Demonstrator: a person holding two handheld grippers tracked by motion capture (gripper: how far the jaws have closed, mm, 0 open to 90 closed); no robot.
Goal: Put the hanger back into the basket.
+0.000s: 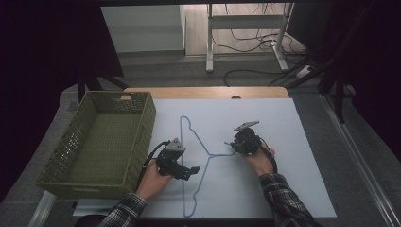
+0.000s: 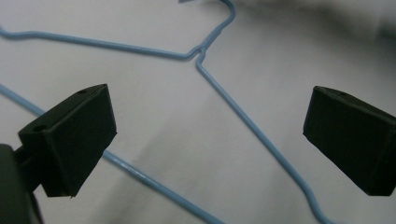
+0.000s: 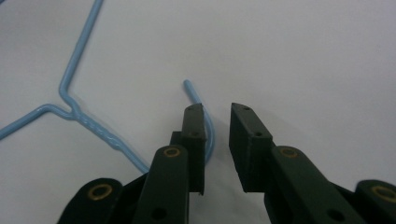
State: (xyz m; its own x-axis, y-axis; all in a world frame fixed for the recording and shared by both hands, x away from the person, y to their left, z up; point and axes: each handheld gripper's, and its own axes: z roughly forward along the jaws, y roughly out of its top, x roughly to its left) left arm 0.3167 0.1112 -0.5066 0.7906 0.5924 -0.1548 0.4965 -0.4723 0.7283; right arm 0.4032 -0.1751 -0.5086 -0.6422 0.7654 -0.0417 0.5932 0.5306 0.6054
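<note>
Hanger: I see the blue wire hanger [image 1: 198,156] lying flat on the white counter [image 1: 283,142], centre of the high view, its hook pointing to the right of the frame and its triangle spreading leftward.
Basket: the green basket [image 1: 142,142] stands at the left of the high view, just beside the hanger's body; nothing shows inside it.
Left claw: my left claw [image 1: 193,170] sits in the lower middle of the high view, over the lower arm of the hanger. In the left gripper view its jaws stand wide apart with the hanger's sloping wire [image 2: 252,126] running between them, and nothing is pinched.
Right claw: my right claw [image 3: 217,140] is at the hook [image 3: 201,100], right of centre in the high view. Its jaws are parted by a narrow gap; the hook's curve runs beside and behind the left-hand jaw in the right gripper view, not between the two. I cannot tell whether it touches that jaw.
Done so far: as I judge it, both claws are lined up on the hanger, one at the body and one at the hook.
Left to do: the hanger is not yet gripped or lifted. If the basket is the goal, which I only guess from its place, the whole carry remains.
</note>
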